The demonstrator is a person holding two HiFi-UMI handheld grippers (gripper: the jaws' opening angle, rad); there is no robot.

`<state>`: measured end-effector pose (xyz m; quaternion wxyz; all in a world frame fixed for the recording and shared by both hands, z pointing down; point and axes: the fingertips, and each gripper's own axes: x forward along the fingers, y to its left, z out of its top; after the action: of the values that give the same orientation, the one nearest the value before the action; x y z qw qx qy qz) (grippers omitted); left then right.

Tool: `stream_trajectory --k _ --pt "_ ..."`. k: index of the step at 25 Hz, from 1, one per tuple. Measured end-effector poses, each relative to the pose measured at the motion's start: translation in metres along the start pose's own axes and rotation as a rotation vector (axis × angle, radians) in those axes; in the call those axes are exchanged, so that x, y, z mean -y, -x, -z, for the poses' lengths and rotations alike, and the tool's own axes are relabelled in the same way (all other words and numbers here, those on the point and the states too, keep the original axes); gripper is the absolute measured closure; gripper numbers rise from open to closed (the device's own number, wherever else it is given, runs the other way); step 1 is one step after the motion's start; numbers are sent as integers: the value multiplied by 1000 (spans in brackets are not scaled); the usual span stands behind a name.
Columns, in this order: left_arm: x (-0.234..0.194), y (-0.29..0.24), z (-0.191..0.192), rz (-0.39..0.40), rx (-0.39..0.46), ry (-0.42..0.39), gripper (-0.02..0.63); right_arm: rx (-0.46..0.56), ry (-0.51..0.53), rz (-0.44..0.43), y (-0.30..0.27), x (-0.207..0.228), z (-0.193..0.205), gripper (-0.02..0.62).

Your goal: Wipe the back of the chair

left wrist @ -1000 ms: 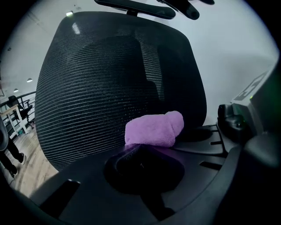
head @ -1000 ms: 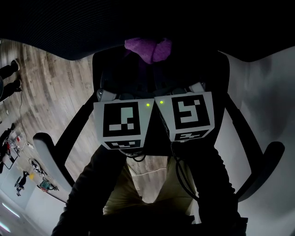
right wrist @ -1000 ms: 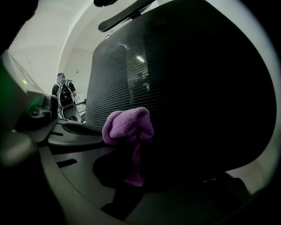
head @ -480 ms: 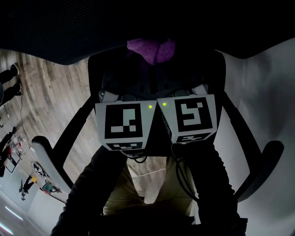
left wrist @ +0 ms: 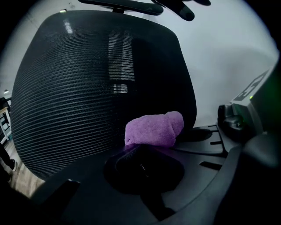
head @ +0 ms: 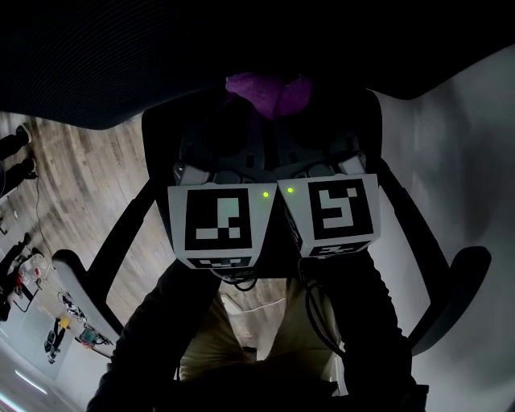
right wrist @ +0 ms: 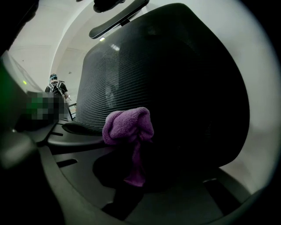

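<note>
The chair's black mesh back (head: 96, 64) fills the top of the head view and most of both gripper views (left wrist: 79, 88) (right wrist: 175, 79). A bunched purple cloth (head: 269, 90) is pressed against it. My left gripper (head: 233, 137) and right gripper (head: 306, 133) stand side by side just below the cloth, marker cubes nearly touching. In the left gripper view the cloth (left wrist: 151, 129) rises out of the dark shut jaws of the left gripper (left wrist: 142, 162). Seen from the right gripper, the cloth (right wrist: 129, 125) trails a tail down into the right gripper (right wrist: 131, 176). The fingertips themselves are lost in shadow.
Black armrests (head: 72, 273) (head: 467, 273) flank my arms. Wood floor (head: 72, 177) lies at the left and a pale surface (head: 459, 161) at the right. The headrest (left wrist: 118, 6) tops the back. A person (right wrist: 55, 85) stands far off. Small objects (head: 60, 326) litter the floor at lower left.
Both grippers and the cloth have shifted slightly down and right in the head view. The chair back now covers more of the top. The grip on the cloth is unchanged.
</note>
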<state>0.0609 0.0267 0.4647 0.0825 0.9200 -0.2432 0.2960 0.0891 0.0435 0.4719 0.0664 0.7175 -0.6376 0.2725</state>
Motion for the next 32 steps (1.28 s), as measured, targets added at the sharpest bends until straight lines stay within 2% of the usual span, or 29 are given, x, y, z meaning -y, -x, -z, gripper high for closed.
stream_trajectory --k 32 --pt "102 -33 -23 205 -9 -162 598 56 -85 190 62 89 8 541"
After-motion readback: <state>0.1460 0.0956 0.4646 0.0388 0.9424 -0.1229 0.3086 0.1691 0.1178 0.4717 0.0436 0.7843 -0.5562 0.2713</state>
